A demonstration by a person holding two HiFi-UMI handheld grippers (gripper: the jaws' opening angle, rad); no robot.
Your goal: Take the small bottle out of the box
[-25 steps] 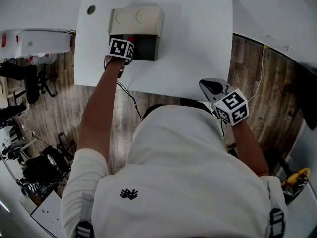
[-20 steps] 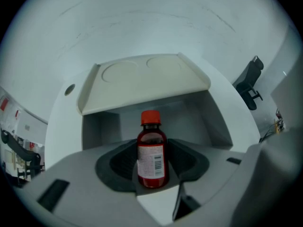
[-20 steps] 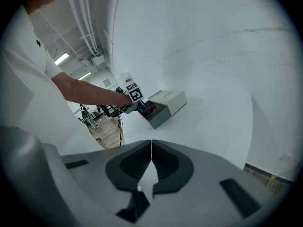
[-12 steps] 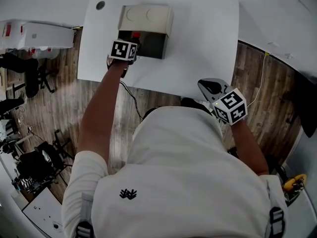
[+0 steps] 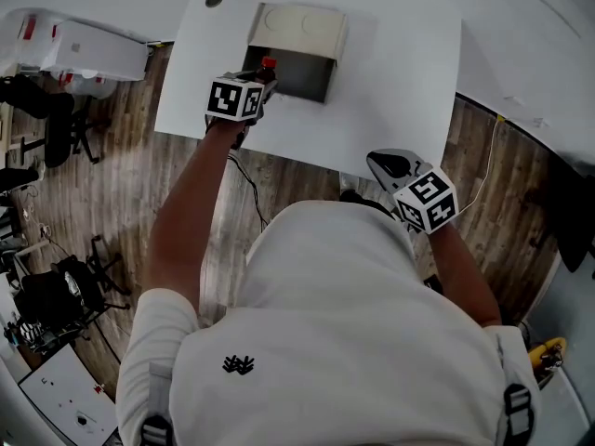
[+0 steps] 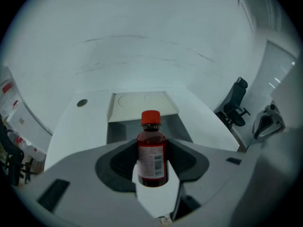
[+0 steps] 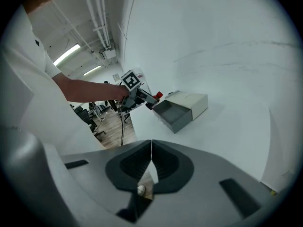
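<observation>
head view: the white worktop (image 5: 400, 82) has a box (image 5: 299, 30) near its far edge, and the dark open end of the box faces the person. the left gripper (image 5: 253, 87) holds the small bottle (image 5: 268, 65) just outside that open end, near the worktop's left side. to the right of the box the worktop is bare and wide. the right gripper (image 5: 390, 165) hangs by the near edge, well apart from the box, with the wood floor (image 5: 121, 212) below.

left gripper view: the gripper is closed on the bottle, which stands upright with its red cap on top. the box lies behind it. a small round hole (image 6: 82, 102) sits near the far left corner.

right gripper view: the jaws are together with nothing between them. lots of bare worktop lies between them and the box.
</observation>
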